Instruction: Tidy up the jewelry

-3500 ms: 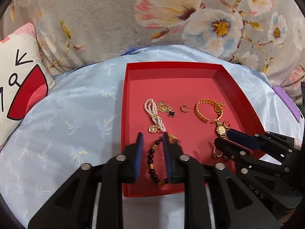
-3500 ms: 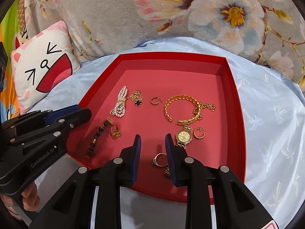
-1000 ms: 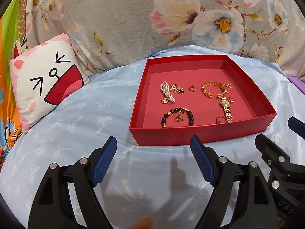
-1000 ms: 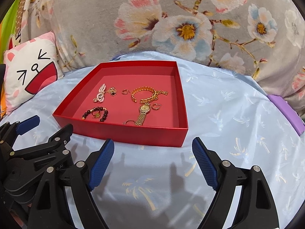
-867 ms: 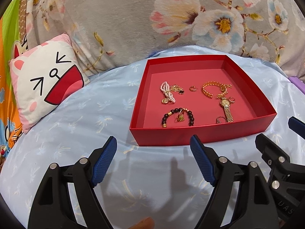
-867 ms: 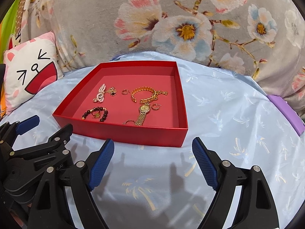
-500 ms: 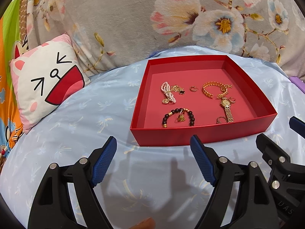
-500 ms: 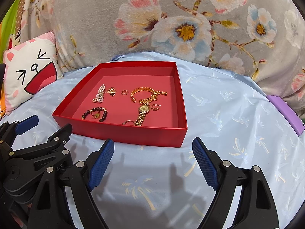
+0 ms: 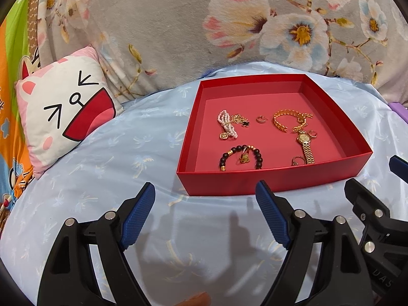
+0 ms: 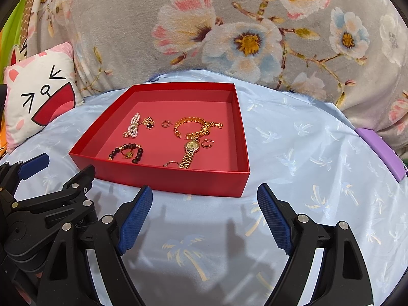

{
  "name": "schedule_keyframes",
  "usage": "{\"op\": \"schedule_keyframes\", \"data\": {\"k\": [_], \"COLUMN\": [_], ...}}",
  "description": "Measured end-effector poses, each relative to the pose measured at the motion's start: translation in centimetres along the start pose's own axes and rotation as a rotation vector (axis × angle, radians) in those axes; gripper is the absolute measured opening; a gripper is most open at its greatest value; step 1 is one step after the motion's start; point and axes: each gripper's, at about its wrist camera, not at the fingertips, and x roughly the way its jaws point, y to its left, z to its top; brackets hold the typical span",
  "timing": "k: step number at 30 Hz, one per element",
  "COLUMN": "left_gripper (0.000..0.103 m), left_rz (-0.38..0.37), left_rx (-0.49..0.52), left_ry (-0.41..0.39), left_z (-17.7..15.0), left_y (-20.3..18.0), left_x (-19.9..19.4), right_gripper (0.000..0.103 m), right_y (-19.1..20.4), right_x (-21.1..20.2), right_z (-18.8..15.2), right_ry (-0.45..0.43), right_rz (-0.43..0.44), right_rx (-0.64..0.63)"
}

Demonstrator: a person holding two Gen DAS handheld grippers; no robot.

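While my left gripper (image 9: 205, 193) hung wide and empty before the red tray's (image 9: 255, 178) near edge, the beaded bracelet (image 9: 241, 156) and gold watch (image 9: 304, 144) lay inside. From the right view, my right gripper (image 10: 205, 199) gaped empty too; every piece I could see (image 10: 190, 125) sat in the tray, so I judged the sorting done.

Home bedroom: bedspread (image 9: 107, 168), cartoon pillow (image 9: 63, 109)
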Motion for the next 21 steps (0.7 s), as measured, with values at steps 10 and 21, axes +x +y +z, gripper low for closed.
{"op": "schedule_keyframes", "data": {"k": [10, 21], "left_gripper": [0.079, 0.079], "left_rz": [0.006, 0.011], "left_rx": [0.0, 0.0], "left_ry": [-0.001, -0.003], "left_z": [0.03, 0.04], "left_y": [0.21, 0.36], "left_x": [-0.03, -0.04], "right_gripper": [0.083, 0.083], "right_y": [0.02, 0.01], "right_x": [0.0, 0.0], "right_z": [-0.01, 0.0], "right_ry": [-0.001, -0.001], "right_rz": [0.0, 0.0], "right_rx": [-0.001, -0.002]}}
